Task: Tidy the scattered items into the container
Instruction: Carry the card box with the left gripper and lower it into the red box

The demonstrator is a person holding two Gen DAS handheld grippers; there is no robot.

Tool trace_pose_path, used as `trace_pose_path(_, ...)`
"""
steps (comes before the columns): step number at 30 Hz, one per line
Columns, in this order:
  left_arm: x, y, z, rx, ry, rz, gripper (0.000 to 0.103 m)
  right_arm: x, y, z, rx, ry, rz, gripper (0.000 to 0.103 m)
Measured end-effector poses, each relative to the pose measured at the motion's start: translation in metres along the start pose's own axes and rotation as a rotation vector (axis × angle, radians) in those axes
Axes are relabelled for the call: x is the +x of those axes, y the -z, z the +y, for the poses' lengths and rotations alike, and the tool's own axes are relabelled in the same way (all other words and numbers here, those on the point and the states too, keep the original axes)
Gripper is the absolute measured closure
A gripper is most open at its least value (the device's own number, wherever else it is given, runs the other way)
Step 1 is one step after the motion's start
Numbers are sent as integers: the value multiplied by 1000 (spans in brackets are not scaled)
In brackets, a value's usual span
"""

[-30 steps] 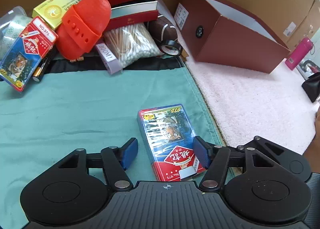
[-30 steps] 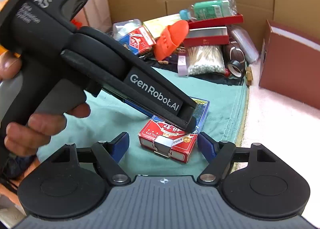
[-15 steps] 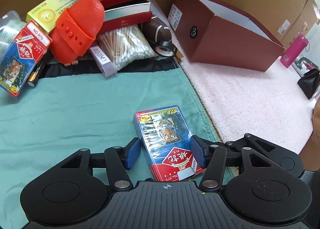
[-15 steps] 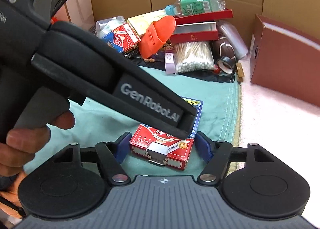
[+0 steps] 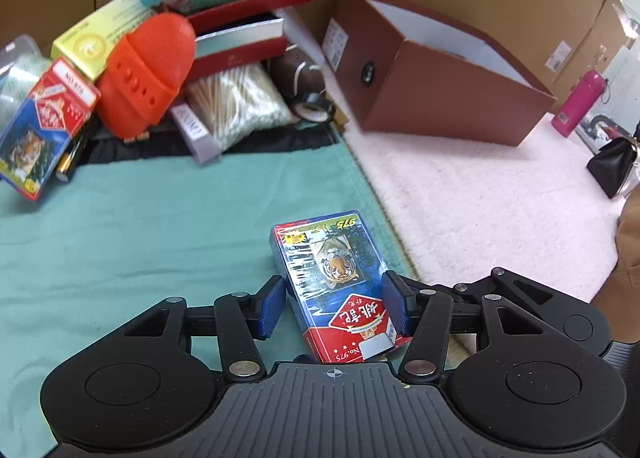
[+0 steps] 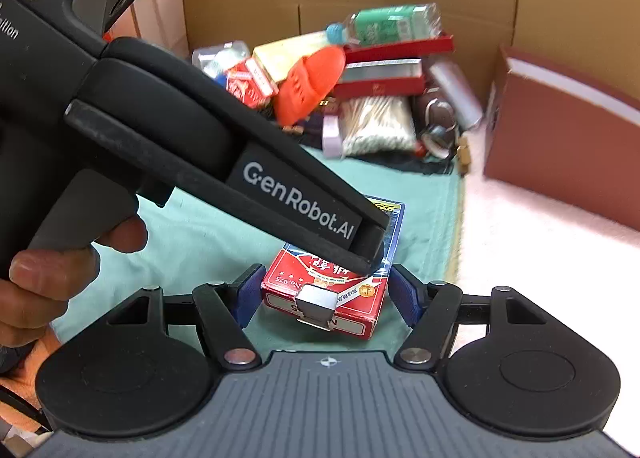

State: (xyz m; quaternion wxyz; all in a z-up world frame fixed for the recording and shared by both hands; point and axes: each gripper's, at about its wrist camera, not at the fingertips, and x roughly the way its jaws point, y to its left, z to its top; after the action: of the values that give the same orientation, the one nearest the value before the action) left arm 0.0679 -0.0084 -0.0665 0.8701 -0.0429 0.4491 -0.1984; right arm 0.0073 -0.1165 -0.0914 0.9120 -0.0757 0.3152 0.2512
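1. We have the left gripper (image 5: 334, 306) straddling the pack of playing cards (image 5: 338, 282), which lies flat on the teal cloth (image 5: 140, 242) near that cloth's right edge, where the pale pink rug (image 5: 480, 210) begins.
2. Its jaws have just been closing with the pack between them. In the left wrist view the right pad looks to be against the pack's side while a gap remains at the left pad, so we judge it not yet clamped.
3. The right gripper (image 6: 326, 298) brackets the same pack from the near end. Its jaws have also been closing over the last second, and both pads stand clear of the cardboard: open, holding nothing.
4. We read the pairing as a steadying arrangement: the flat pack can slide on the cloth, so a second tool closes it in while the first takes hold.
5. The container (image 5: 440, 90), a dark red box with a white interior, sits on the rug beyond the cloth's far right corner, well apart from the pack.
6. Only the left view shows the tiger face of the pack and the box's open top.
7. Only the right view shows the pack's end flap, the left tool's body crossing above it, and the person's hand (image 6: 48, 270) on the handle.
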Motion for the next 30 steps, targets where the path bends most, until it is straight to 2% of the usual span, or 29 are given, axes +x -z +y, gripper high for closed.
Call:
trace_pose_path(11, -17, -55, -42, 97, 14, -143, 48, -26, -39, -35, 3, 84, -137, 31)
trace_pose_path(20, -13, -122, -79, 158, 48, -231, 48, -34, -83, -74, -17, 192, -233, 31)
trace_pose_path(30, 21, -181, -117, 211, 79, -273, 48, -27, -125, -136, -14, 269, -242, 31)
